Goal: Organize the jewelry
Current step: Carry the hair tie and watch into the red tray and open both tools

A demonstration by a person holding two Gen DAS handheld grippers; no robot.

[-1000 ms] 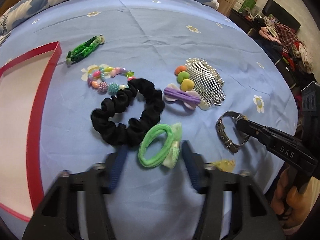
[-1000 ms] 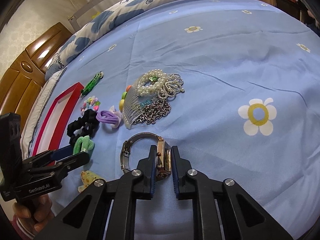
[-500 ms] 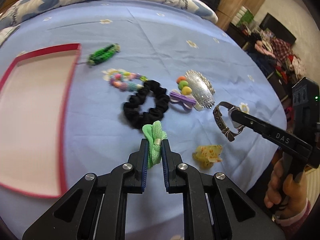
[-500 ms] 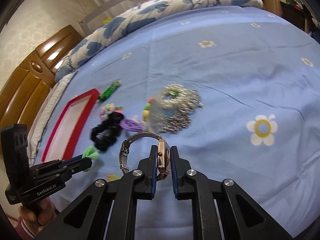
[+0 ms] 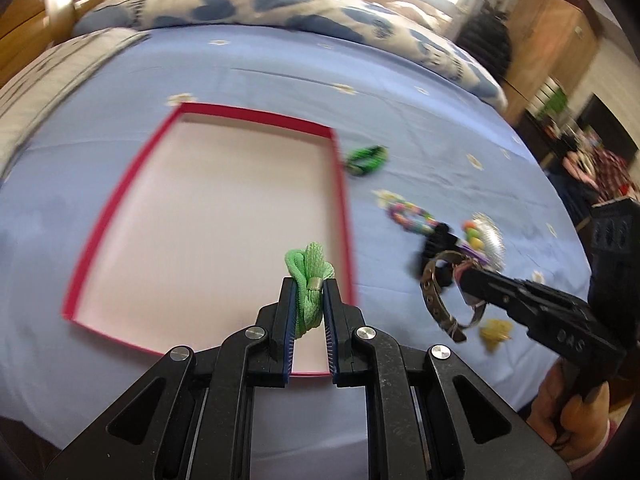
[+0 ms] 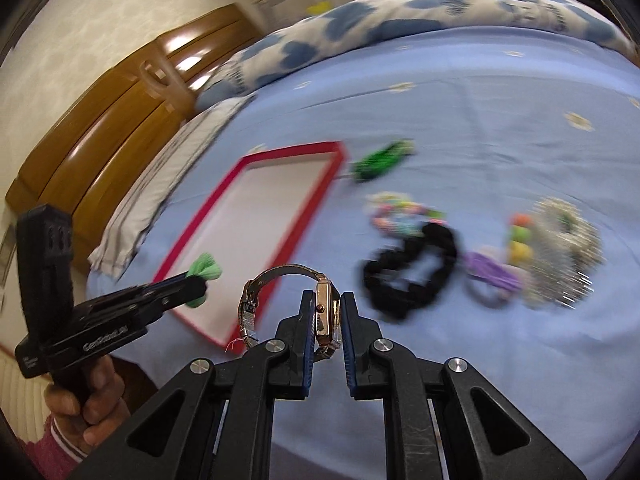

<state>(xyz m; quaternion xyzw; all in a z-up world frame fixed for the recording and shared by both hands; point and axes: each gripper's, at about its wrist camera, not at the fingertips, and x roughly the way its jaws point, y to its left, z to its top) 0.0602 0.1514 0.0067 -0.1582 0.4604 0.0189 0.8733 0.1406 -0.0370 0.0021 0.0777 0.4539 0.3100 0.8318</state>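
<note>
My left gripper [image 5: 310,286] is shut on a green hair tie [image 5: 310,270] and holds it above the near right part of a red-rimmed tray [image 5: 338,184] with a pale floor. My right gripper [image 6: 326,300] is shut on a wristwatch [image 6: 322,312], held in the air near the tray's [image 6: 304,216] right side. In the left wrist view the watch [image 5: 436,296] hangs from the right gripper [image 5: 464,276]. In the right wrist view the hair tie [image 6: 204,268] sticks out of the left gripper [image 6: 196,280] over the tray's near corner.
On the blue bedsheet right of the tray lie a green braided band [image 6: 380,162], a bead bracelet [image 6: 400,212], a black scrunchie [image 6: 412,276], a purple bow clip [image 6: 492,274], a silver comb [image 6: 564,248] and a yellow clip [image 5: 496,330]. A pillow [image 5: 280,4] and wooden headboard [image 6: 100,128] lie beyond.
Both grippers have swung left toward the tray while holding their items. The green hair tie, lifted off the sheet earlier, now hangs over the tray; the watch has come beside it.
</note>
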